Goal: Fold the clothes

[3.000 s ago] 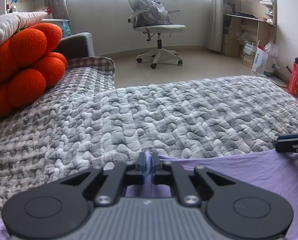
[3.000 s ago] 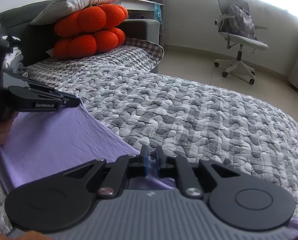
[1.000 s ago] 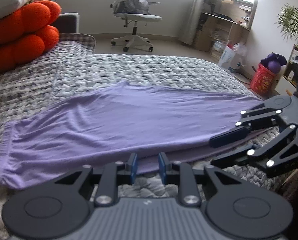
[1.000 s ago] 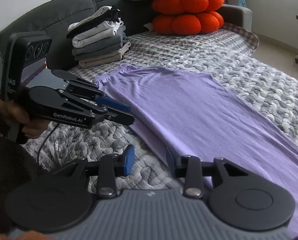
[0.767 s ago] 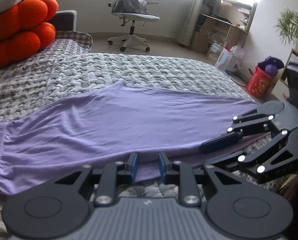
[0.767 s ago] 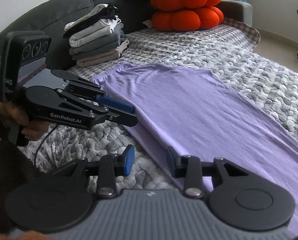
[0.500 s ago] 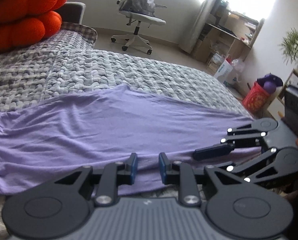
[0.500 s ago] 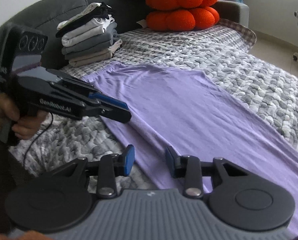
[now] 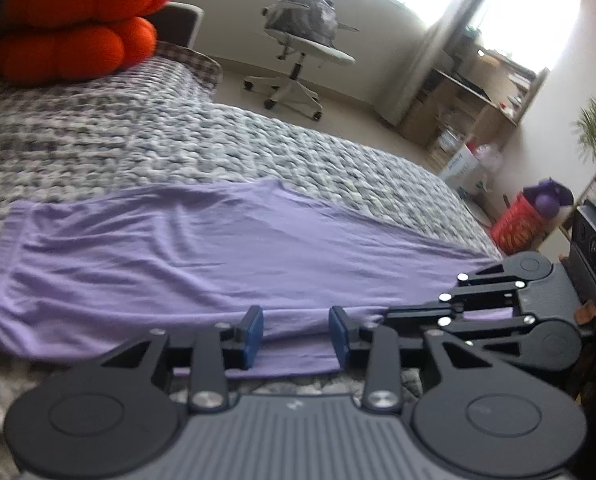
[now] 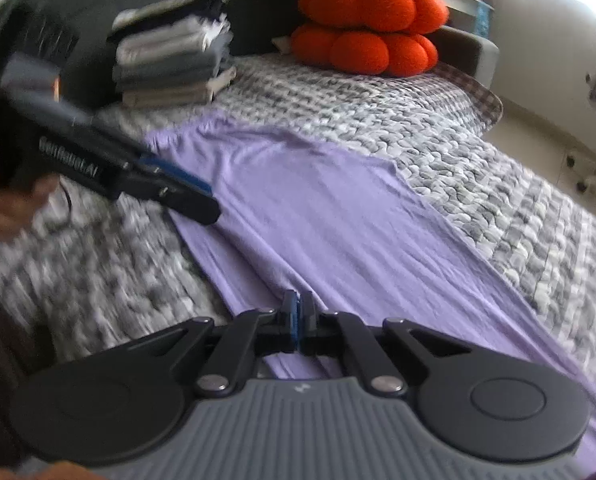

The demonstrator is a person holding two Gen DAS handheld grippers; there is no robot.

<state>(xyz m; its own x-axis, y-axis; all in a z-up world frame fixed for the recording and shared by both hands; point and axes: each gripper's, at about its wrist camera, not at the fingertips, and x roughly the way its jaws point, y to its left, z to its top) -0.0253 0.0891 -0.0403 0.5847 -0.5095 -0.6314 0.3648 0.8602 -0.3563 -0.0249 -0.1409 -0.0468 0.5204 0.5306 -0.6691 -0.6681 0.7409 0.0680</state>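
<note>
A lilac, thin-knit garment (image 9: 201, 256) lies flat along a grey-and-white quilted bed cover (image 9: 177, 140), spread so its near long edge can be lifted. The right gripper (image 10: 298, 312) is clamped shut on that edge, anchoring one point. The left gripper (image 9: 295, 334) straddles the same edge, jaws opening, blue pads (image 9: 253, 330) not yet pressing (so probably lining up a second pinch).

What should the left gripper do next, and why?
Probably close on the purple garment's near edge. The right gripper is already shut on that edge, while the left gripper is opening, the hem between its jaws but not pinched.
</note>
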